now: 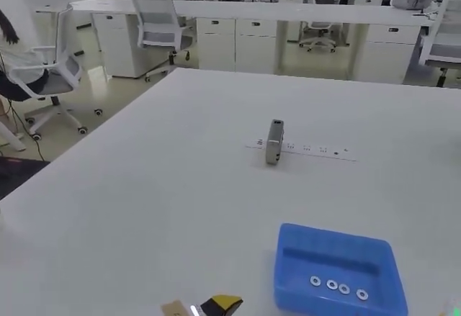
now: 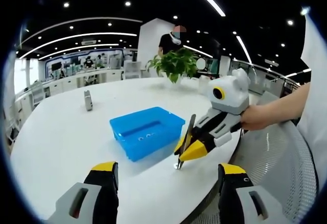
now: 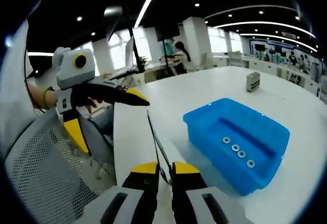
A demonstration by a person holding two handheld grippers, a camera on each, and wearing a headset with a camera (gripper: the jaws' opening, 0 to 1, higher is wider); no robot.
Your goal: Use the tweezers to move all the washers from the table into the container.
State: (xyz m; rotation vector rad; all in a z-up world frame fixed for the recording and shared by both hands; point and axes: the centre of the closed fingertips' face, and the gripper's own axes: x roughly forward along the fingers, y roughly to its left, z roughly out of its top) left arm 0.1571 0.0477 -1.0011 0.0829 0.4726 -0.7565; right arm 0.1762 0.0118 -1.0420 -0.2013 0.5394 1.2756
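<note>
Just beside the blue container [image 3: 214, 155], right gripper [image 3: 166, 169] fingers [image 3: 147, 169] pinching tweezers [image 3: 156, 137], four washers [image 3: 238, 150] inside, left gripper [image 2: 168, 172] fingers [image 2: 104, 169] spread wide, empty.

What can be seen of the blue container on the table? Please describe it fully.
The blue container is a shallow rectangular tray, plastic by its look, with a thick rounded rim and an open top. It sits flat on the white table, near the person's edge. Four silver washers lie in a row on its floor. Nothing else is seen touching it.
</note>
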